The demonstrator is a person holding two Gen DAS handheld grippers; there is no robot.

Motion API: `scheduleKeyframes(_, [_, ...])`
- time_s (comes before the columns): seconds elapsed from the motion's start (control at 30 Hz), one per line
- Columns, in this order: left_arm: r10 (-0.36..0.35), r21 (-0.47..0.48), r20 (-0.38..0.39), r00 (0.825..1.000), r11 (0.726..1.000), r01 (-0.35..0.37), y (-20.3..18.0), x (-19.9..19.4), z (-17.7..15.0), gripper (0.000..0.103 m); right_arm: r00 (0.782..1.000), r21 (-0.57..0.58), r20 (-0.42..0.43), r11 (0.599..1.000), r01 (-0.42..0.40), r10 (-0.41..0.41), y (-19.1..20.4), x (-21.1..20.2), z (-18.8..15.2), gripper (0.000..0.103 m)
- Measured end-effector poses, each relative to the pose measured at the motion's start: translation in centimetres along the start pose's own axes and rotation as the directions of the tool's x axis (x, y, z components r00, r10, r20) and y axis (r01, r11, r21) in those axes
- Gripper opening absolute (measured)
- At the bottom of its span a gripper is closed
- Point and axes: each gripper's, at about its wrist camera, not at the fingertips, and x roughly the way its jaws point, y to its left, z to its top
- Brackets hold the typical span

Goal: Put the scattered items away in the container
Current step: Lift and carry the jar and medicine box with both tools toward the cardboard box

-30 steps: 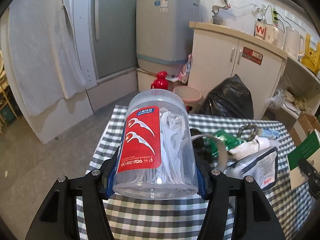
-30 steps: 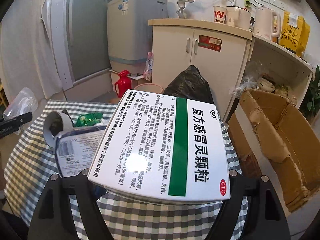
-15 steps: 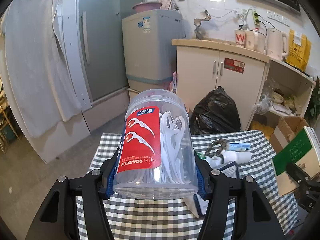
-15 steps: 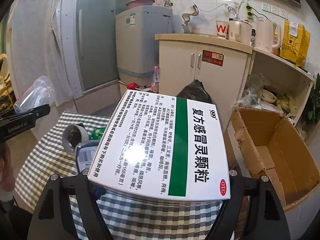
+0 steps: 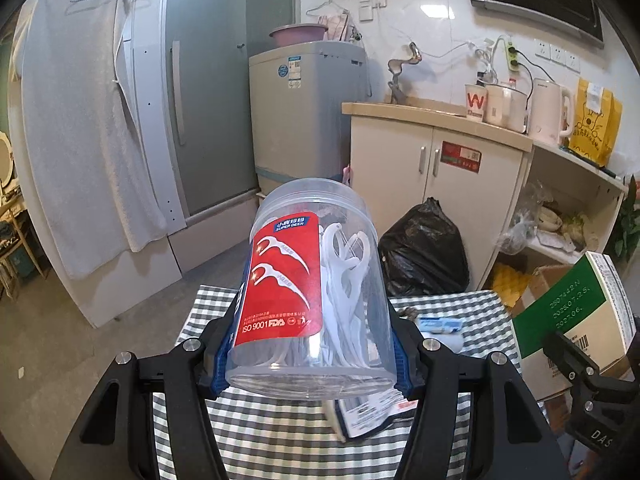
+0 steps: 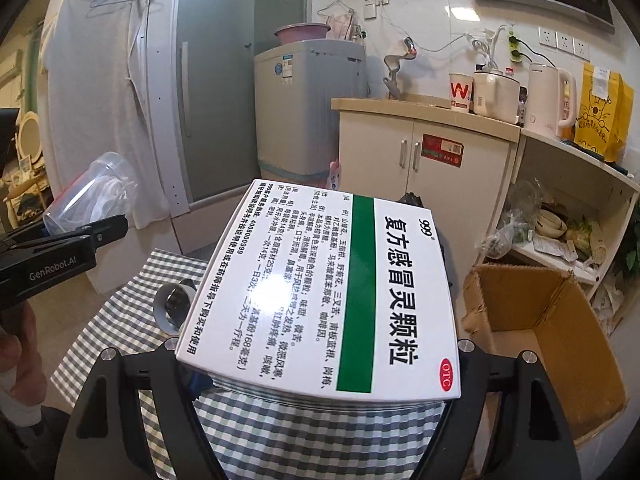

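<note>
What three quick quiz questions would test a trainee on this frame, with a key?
1. True or false: the left tool is shut on the floss-pick jar.
2. What does the right tool hold? A) tape roll B) medicine box C) kettle
3. Fill in: the open cardboard box sits off the checked table's ____ side.

Key: 1 true. 2 B, the medicine box. 3 right.

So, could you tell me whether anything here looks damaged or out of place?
The open brown cardboard box beside the checked table has a torn, ragged near flap. Nothing looks spilled.
</note>
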Motion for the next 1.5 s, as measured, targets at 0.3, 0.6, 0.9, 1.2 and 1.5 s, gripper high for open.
scheduleKeyframes(0.3, [-0.028,0.001,0.007,1.0,1.0,0.028,-3.3,-0.7,0.8,0.062,1.0,0.003,0.003,1.0,0.0,0.0,-3.0,-1.2,0.9,0.079])
scheduleKeyframes(0.6, [-0.08,0.028,0.025,0.997,0.996,0.079,-7.3,-1.3,1.8,0.062,0.999,0.015,0.021,0.999,0.045,-0.046,-6.5,-3.6,1.5,0.079])
scheduleKeyframes(0.9, [-0.156,0.081,0.045,0.987,0.985,0.152,-12.3,-1.9,2.9,0.062,0.991,0.066,0.048,0.991,0.12,-0.123,-11.1,-6.0,1.8,0.079])
scheduleKeyframes(1.2, [-0.242,0.114,0.041,0.969,0.965,0.237,-16.9,-1.8,3.8,0.062,0.977,0.089,0.053,0.976,0.2,-0.205,-15.3,-8.2,2.0,0.079])
scheduleKeyframes(1.5, [-0.322,0.166,0.014,0.947,0.934,0.315,-21.5,-1.5,3.8,0.062,0.96,0.122,0.025,0.954,0.275,-0.28,-18.9,-9.2,1.8,0.079])
